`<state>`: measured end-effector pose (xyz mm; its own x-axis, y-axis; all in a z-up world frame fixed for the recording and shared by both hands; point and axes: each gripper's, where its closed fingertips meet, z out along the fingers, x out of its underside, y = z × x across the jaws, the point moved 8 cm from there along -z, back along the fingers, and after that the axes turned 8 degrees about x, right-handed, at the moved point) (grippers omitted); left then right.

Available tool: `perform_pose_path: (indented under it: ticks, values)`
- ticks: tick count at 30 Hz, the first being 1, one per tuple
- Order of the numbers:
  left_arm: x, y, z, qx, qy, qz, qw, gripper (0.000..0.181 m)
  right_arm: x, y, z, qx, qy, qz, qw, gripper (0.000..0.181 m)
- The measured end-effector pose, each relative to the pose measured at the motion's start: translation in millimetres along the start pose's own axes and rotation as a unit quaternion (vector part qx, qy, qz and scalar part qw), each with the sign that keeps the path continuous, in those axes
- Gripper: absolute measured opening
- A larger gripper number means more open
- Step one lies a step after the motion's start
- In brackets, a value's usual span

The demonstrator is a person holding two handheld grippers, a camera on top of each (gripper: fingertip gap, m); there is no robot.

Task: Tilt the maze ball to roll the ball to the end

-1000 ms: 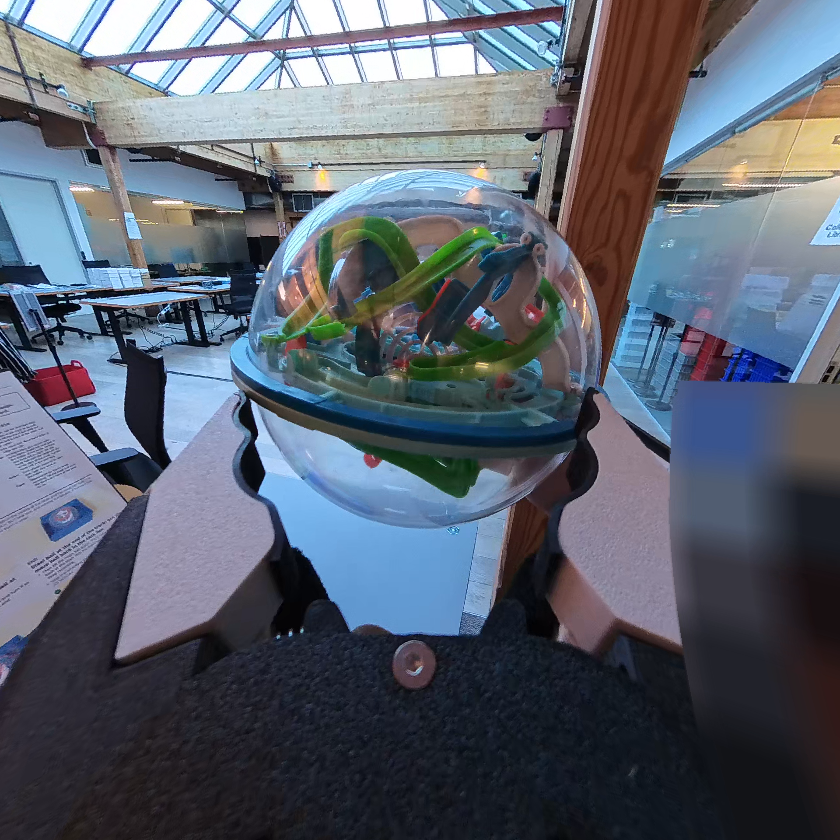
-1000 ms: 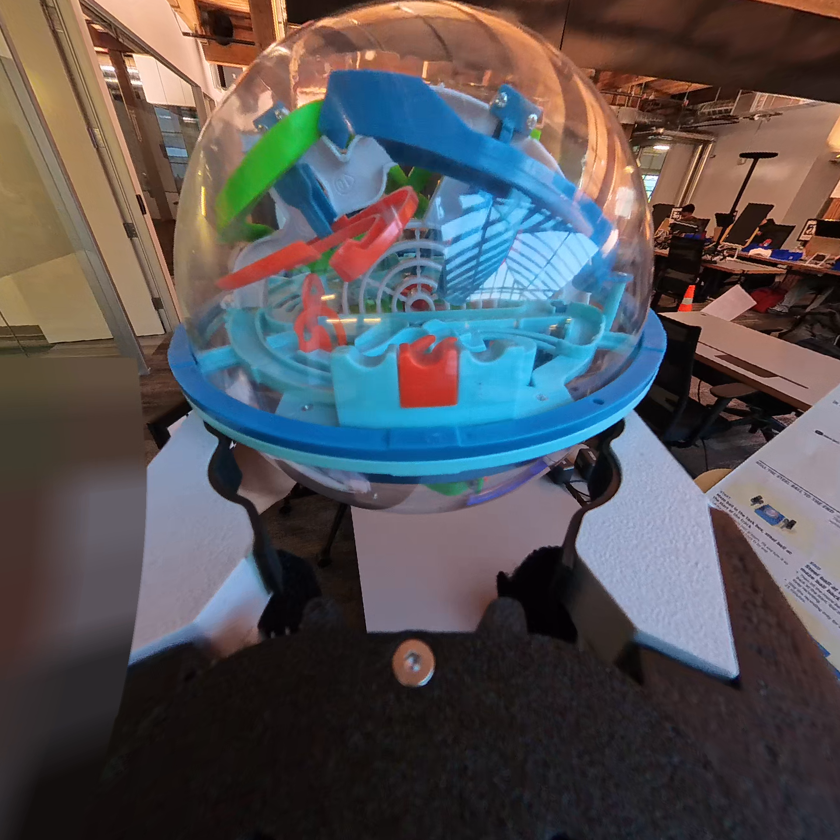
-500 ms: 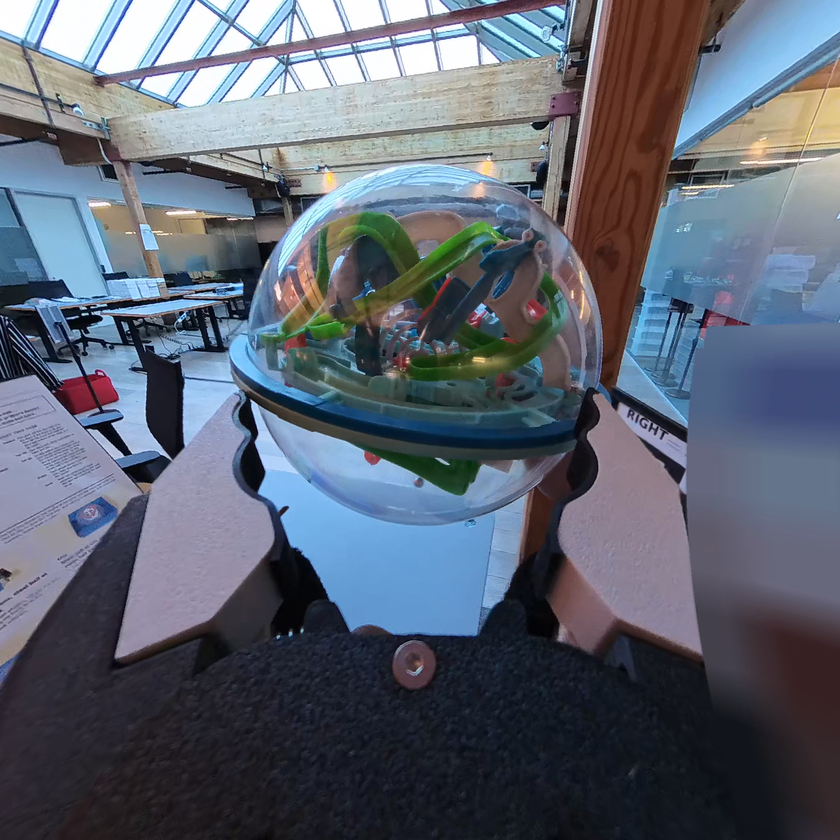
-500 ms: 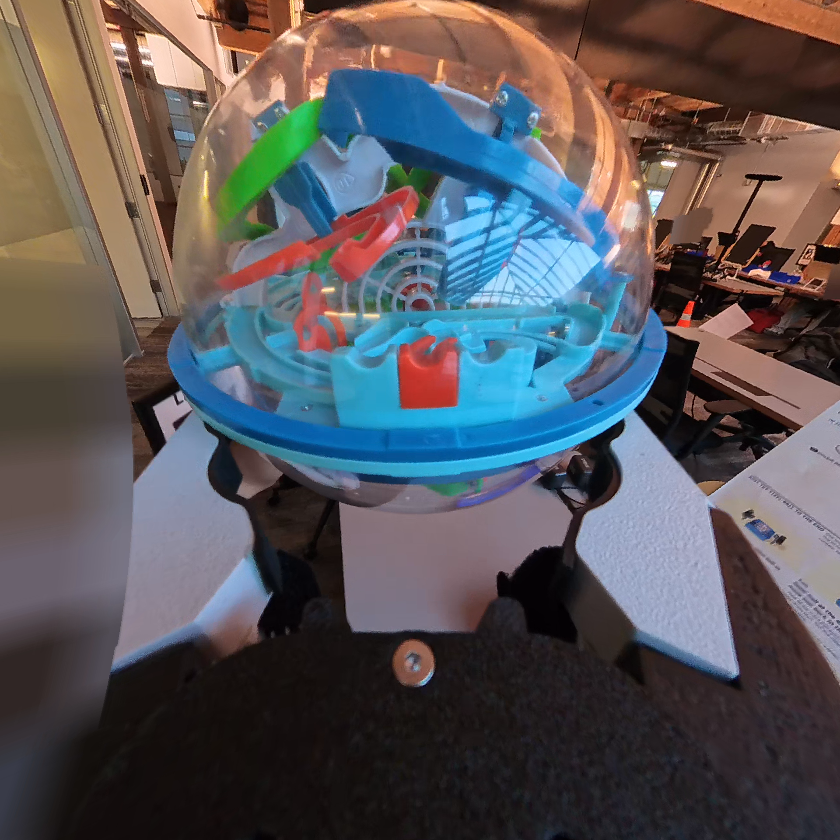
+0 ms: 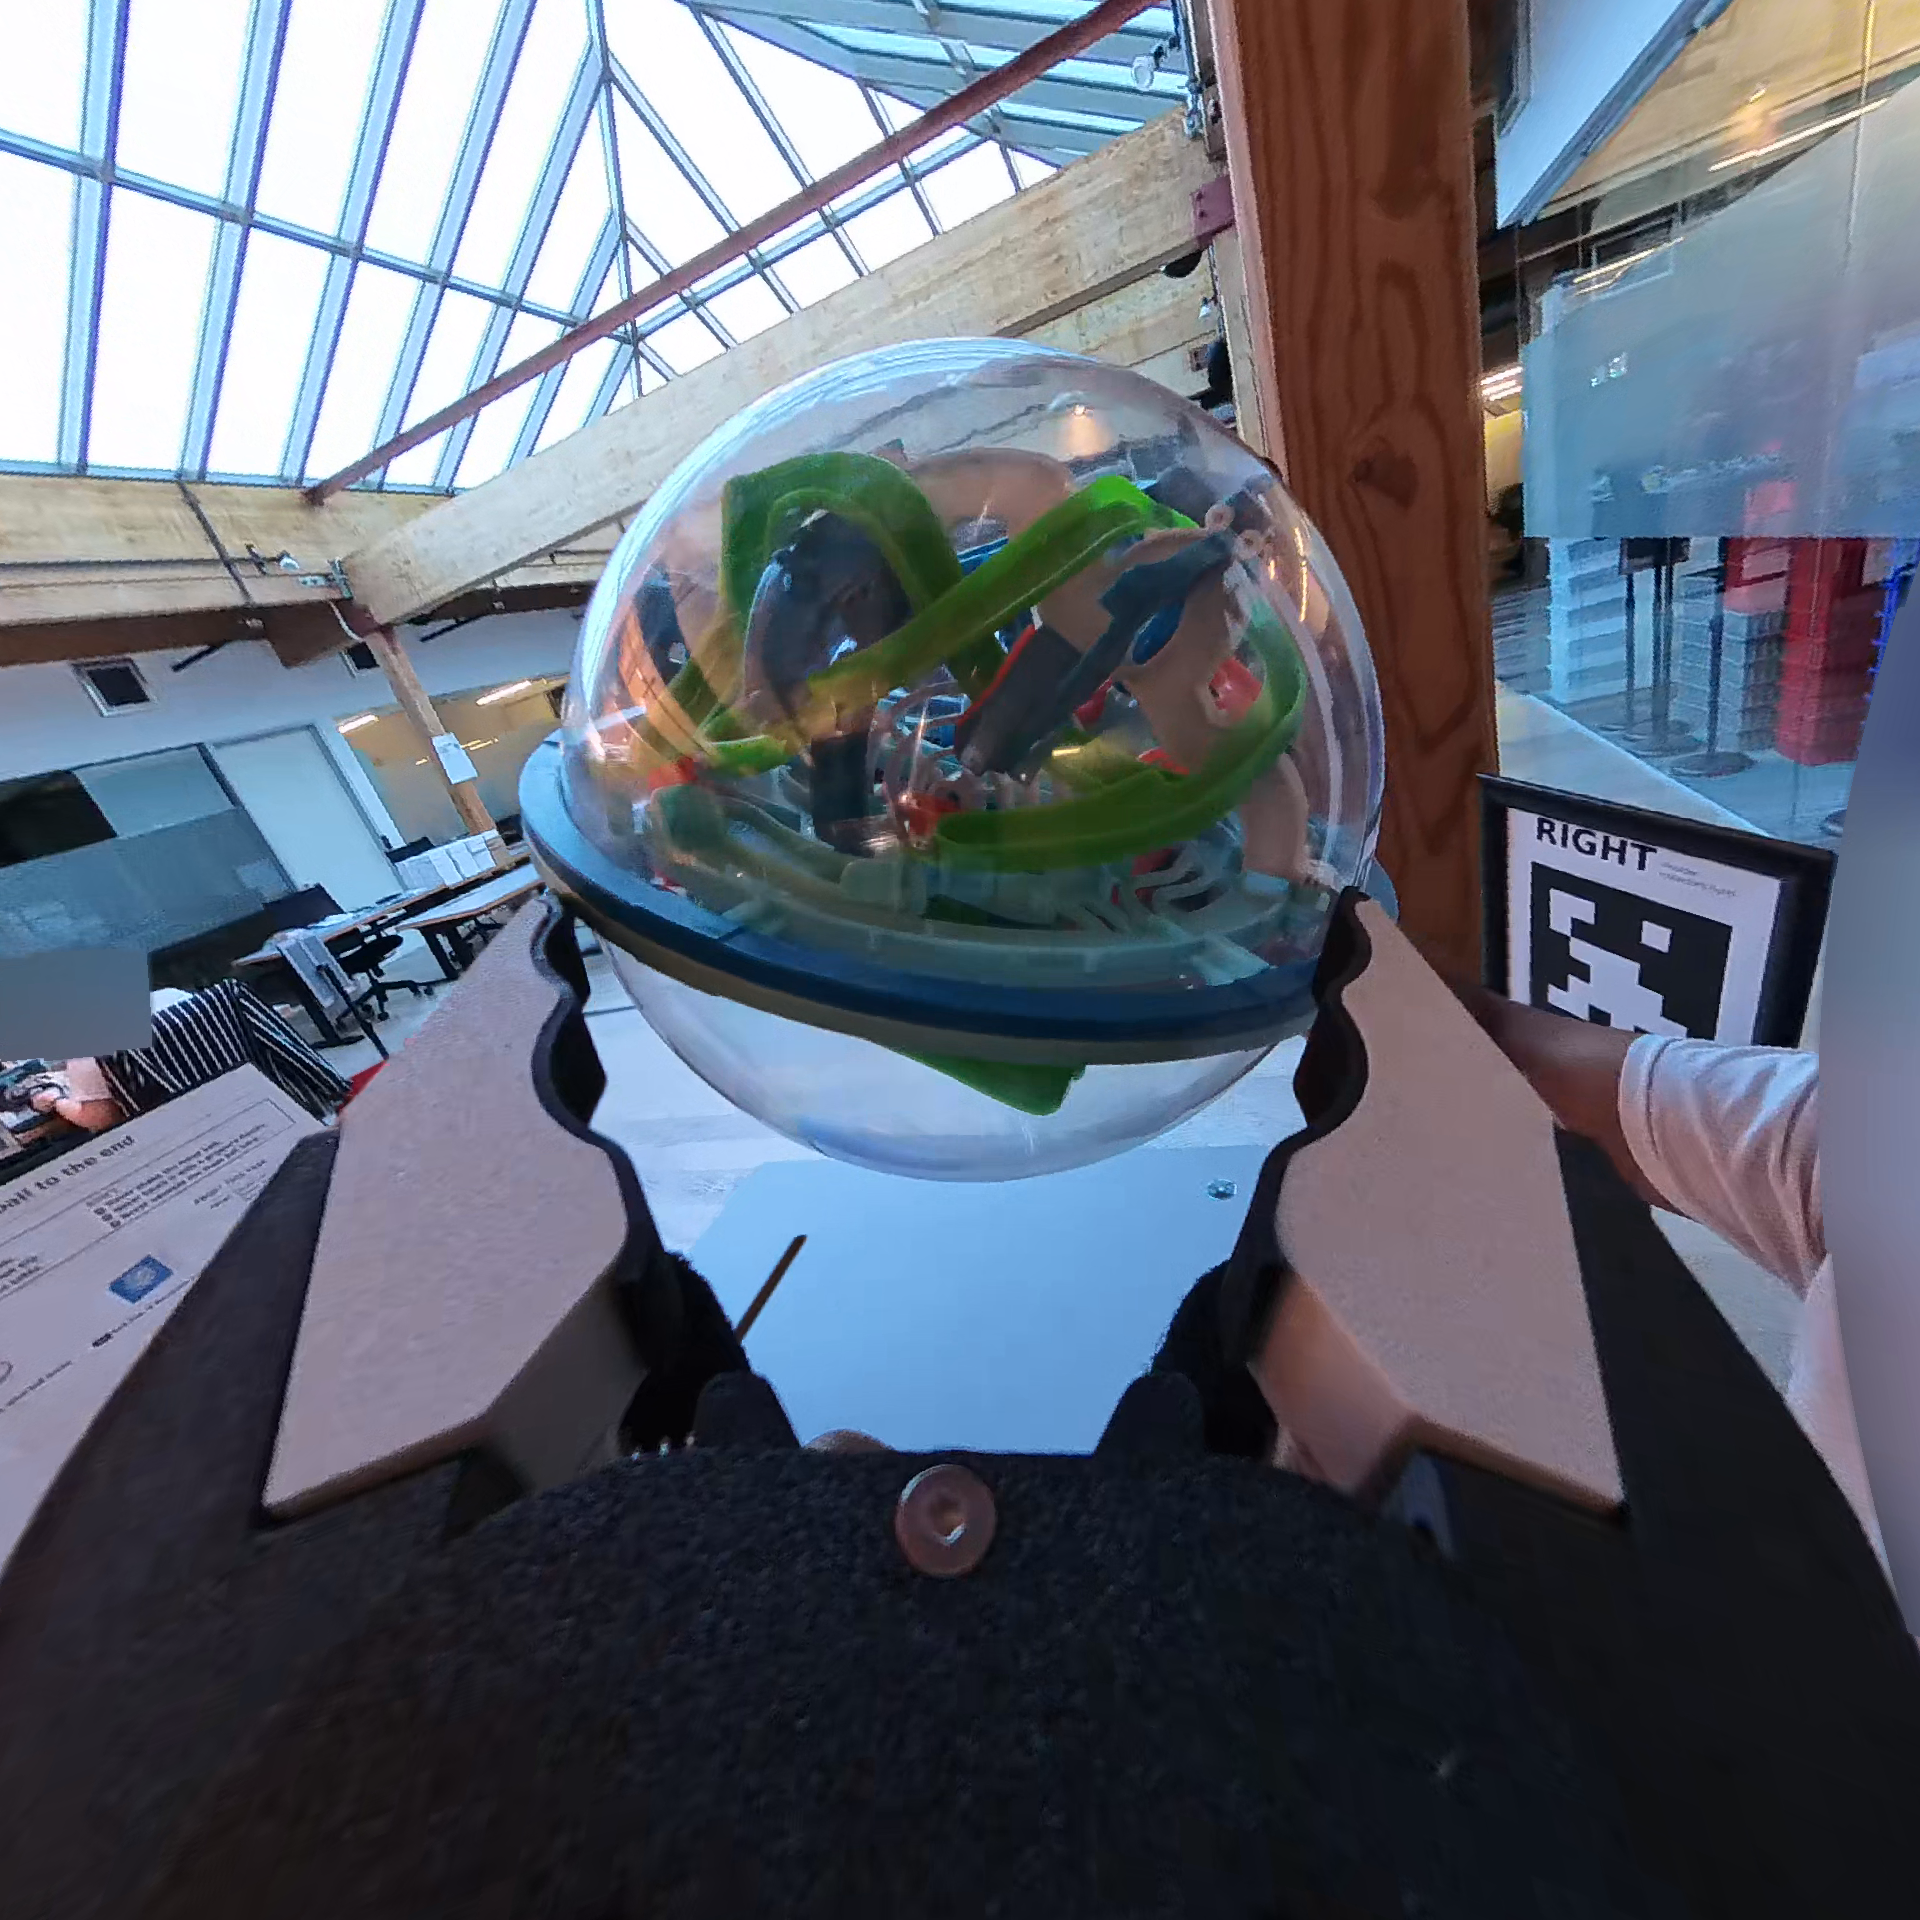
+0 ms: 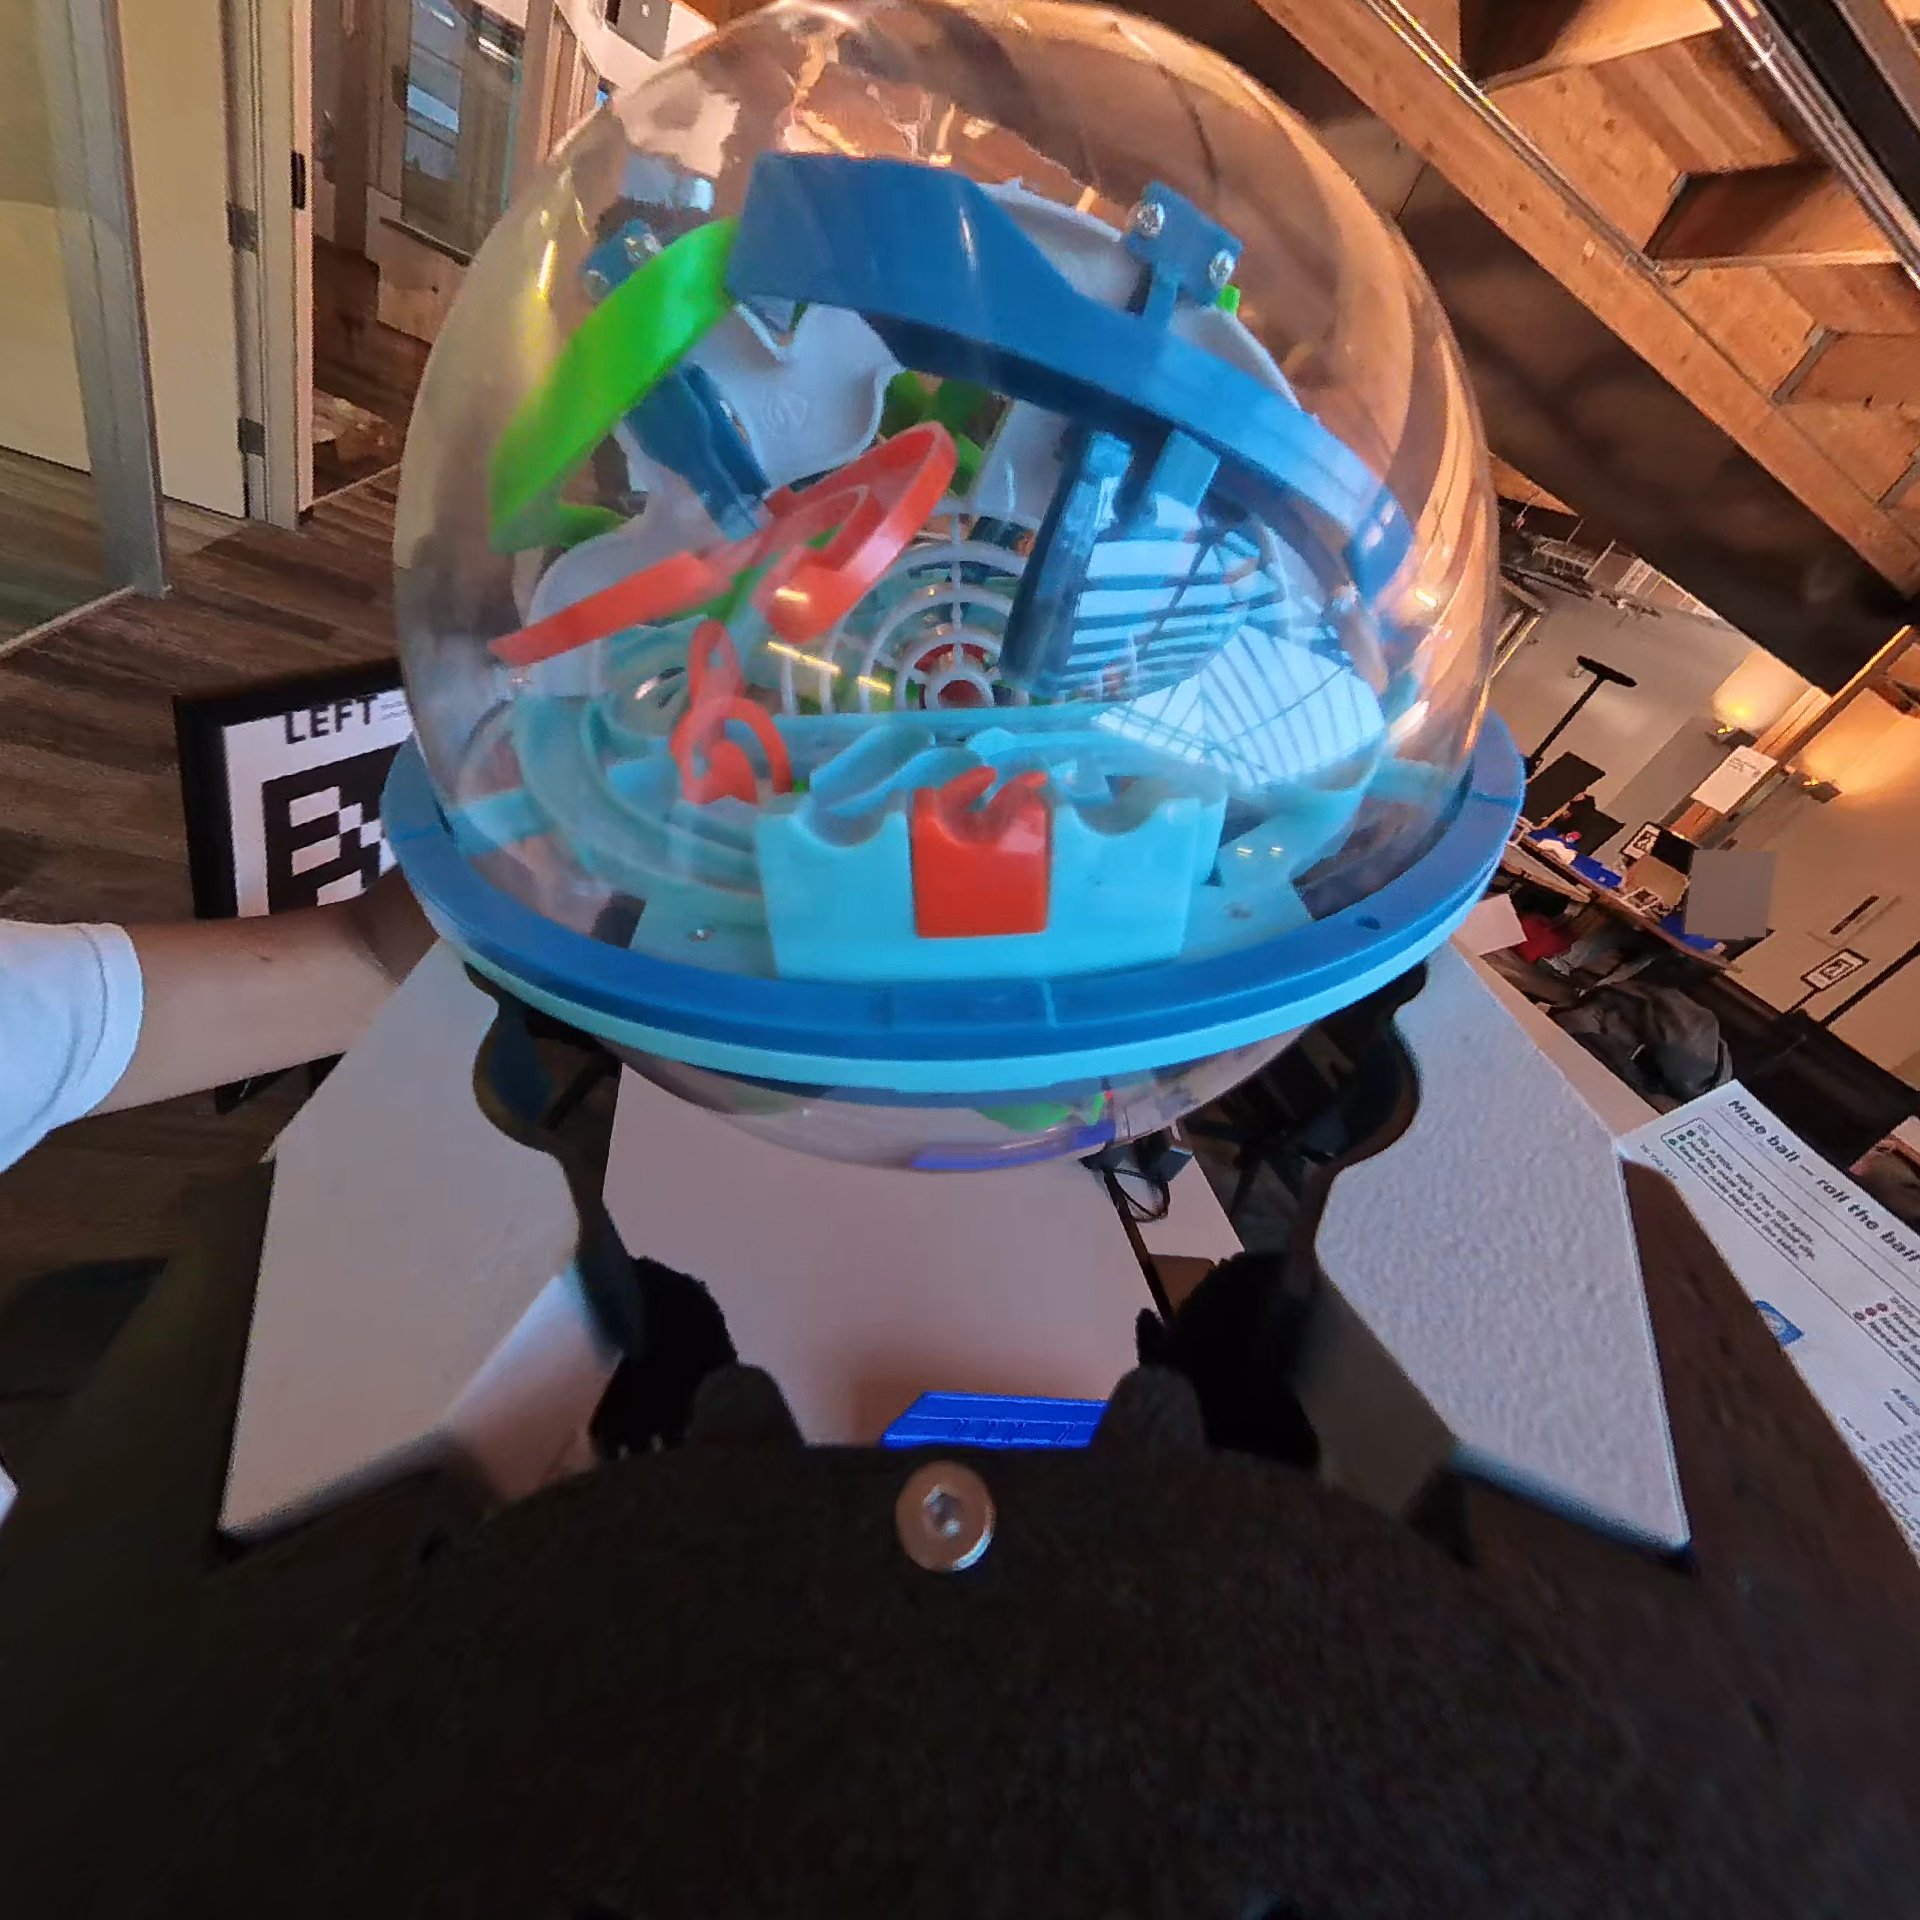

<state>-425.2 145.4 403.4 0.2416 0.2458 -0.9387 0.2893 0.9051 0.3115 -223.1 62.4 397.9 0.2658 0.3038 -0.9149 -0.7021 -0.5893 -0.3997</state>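
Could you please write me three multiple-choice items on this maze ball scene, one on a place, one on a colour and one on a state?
1. Where do the left tongs grip the maze ball?
A. at its top
B. on either side of its blue equator ring
C. on a handle underneath

2. What colour is the square block at the front of the pale blue track in the right wrist view?
A. red
B. yellow
C. black

3. How is the maze ball held?
A. lying on the floor
B. hanging from a cord
C. lifted, clamped by both the left tongs and the right tongs

Answers: 1 B, the fingers meet the ring at both sides; 2 A, the block is plainly red; 3 C, each wrist view shows its own fingers closed against the sphere, with open space below.
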Motion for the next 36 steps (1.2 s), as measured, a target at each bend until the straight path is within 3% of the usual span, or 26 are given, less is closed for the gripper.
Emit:
perform_pose_path:
  ticks: [9,14,18,28,32,36]
  values:
    - [9.9,-2.2,-0.5,0.008,-0.002,-0.003,1.000,0.136,5.7,4.9,-3.2,0.007,0.011,-0.006,1.000,0.155]
    - [29.3,-3.5,-11.6,0.046,-0.014,0.003,0.999,0.135,19.7,27.5,-1.6,0.046,0.011,-0.017,0.999,0.154]
    - [65.6,-10.7,-21.5,0.086,-0.046,-0.005,0.995,0.135,55.4,58.5,-2.0,0.085,0.001,0.002,0.996,0.154]
    - [192.3,-41.7,-35.3,0.114,-0.026,-0.053,0.992,0.136,179.7,116.7,-14.1,0.116,0.026,0.046,0.992,0.155]
    - [217.6,-50.0,-35.0,0.117,-0.031,-0.060,0.991,0.136,200.6,126.7,-20.3,0.119,0.035,0.047,0.991,0.155]
    - [224.3,-54.1,-29.4,0.123,-0.034,-0.051,0.990,0.136,209.3,130.3,-27.8,0.125,0.015,0.040,0.991,0.155]
